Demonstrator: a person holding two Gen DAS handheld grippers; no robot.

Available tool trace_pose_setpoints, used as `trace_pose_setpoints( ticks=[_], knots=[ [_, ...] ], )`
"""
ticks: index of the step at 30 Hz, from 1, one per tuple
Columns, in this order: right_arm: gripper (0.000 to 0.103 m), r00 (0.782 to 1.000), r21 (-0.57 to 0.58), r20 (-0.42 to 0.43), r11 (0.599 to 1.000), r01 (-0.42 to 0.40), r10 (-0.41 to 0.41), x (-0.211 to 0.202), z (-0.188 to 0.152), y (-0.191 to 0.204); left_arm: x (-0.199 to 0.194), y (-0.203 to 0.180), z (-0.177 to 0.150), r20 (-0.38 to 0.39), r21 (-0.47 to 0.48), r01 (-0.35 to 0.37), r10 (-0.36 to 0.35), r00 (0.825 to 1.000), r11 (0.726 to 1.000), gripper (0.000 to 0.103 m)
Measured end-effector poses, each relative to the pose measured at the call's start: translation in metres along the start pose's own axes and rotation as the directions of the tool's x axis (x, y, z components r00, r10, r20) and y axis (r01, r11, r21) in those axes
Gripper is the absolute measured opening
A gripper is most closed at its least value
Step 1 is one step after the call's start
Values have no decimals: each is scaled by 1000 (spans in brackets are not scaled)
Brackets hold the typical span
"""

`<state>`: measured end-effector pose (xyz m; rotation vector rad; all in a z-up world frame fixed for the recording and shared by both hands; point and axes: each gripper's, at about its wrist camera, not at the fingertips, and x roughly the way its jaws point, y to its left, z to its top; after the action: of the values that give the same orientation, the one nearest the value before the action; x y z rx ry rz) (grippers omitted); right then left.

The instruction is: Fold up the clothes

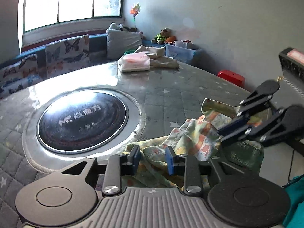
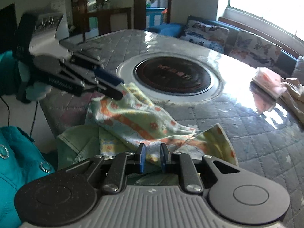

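Observation:
A small green and yellow garment (image 1: 191,138) with orange prints lies bunched near the table's edge. In the left wrist view my left gripper (image 1: 153,158) has a fold of it between its blue pads. The right wrist view shows that same gripper (image 2: 118,91) pinching a corner, and the garment (image 2: 133,117) hangs tented from its tips. My right gripper (image 2: 153,157) is shut on another fold close to the camera. From the left wrist view the right gripper (image 1: 221,133) holds the cloth lifted off the table.
The table (image 1: 171,87) has a glossy quilted grey cover and a round black hotplate (image 1: 81,121) set into its middle. A folded pink garment (image 1: 134,62) and a beige cloth (image 1: 163,57) lie at the far side. A butterfly-print sofa (image 2: 247,41) stands behind. Teal clothing (image 2: 15,152) is near.

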<state>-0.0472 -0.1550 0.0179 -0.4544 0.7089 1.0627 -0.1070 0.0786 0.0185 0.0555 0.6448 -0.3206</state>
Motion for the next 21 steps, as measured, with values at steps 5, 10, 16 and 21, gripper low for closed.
trace_pose_setpoints(
  ticks=[5, 10, 16, 21],
  knots=[
    [21, 996, 115, 52, 992, 59, -66, -40, -10, -14, -6, -10, 1, 64, 72, -52, 47, 997, 996, 10],
    [32, 984, 198, 5, 965, 173, -178, -65, -30, -29, -15, -20, 5, 132, 130, -71, 54, 990, 989, 10],
    [42, 971, 346, -54, 908, 236, -231, -71, -55, -53, -19, -22, 3, 171, 132, -5, -18, 985, 991, 9],
    [42, 988, 533, -53, 832, 152, -147, -64, -78, -77, -10, -23, -1, 135, 129, 22, -40, 990, 991, 10]
  ],
)
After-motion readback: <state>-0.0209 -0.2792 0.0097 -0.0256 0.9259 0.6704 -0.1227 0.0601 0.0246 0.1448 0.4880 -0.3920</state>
